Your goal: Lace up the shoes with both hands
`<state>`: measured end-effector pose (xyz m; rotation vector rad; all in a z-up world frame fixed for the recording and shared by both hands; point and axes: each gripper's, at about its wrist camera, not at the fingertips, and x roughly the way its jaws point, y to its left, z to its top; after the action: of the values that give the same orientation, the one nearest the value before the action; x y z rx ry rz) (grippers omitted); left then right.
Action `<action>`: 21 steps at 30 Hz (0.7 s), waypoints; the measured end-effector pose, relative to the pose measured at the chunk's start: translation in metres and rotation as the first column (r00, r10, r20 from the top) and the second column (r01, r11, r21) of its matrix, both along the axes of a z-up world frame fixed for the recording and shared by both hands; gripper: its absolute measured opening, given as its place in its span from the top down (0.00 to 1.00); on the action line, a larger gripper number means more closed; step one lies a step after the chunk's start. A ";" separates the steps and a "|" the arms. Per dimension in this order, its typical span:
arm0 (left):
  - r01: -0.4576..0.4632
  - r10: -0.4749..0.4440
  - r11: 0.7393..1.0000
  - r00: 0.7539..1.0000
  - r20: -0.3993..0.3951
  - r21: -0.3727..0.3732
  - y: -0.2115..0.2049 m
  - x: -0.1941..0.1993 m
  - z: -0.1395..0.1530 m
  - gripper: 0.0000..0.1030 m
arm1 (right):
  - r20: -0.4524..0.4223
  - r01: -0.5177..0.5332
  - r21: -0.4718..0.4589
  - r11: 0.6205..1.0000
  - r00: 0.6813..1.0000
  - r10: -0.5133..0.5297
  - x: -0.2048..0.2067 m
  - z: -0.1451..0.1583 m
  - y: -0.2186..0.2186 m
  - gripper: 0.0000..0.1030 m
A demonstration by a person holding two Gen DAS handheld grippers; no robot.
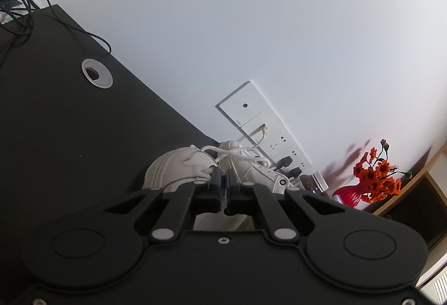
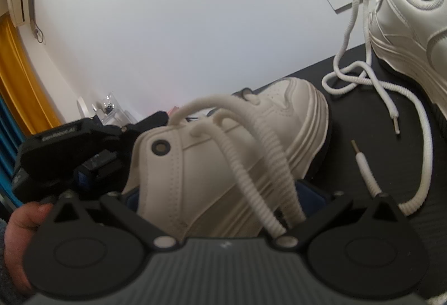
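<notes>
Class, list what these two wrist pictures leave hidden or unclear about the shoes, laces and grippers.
- Left view: whether the shut left gripper pinches anything; its own fingers hide the gap.
- Right view: right gripper's fingertips, hidden behind the near shoe standing between them.
- Right view: far shoe, cut off by the right edge.
- Right view: near lace, blurred by closeness.

Lighting: even, soft daylight is filling both views; the white wall (image 1: 251, 25) is reading bright and flat, without glare. Shadows: flowers (image 1: 377, 176), ahead and right of the left gripper, are casting a faint blurred shadow on the wall. The black desk (image 1: 69, 123) is swallowing detail. Focus: the lace (image 2: 251, 165) just ahead of the right gripper is showing soft; the far shoe (image 2: 413, 33) is sharper. Distortion: fisheye is bending lines, and corners are darkening.
</notes>
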<state>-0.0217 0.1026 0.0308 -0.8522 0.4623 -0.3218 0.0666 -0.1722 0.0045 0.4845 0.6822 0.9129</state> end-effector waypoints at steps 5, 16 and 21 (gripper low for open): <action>-0.002 0.002 1.000 1.000 0.022 0.000 0.000 -0.003 -0.002 0.98 | 0.000 0.000 0.000 1.000 1.000 0.000 0.000 0.000 0.001 0.00; -0.015 0.015 1.000 0.999 0.039 0.005 0.008 -0.007 0.003 0.99 | 0.000 0.000 -0.001 1.000 1.000 0.000 0.001 0.000 0.001 0.00; -0.046 0.047 0.999 0.998 0.041 -0.010 0.015 -0.011 0.005 0.99 | 0.000 0.001 0.002 1.000 1.000 -0.001 0.001 -0.001 0.001 0.00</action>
<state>-0.0324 0.1177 0.0358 -0.8626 0.4019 -0.2984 0.0679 -0.1712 0.0040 0.4867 0.6813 0.9123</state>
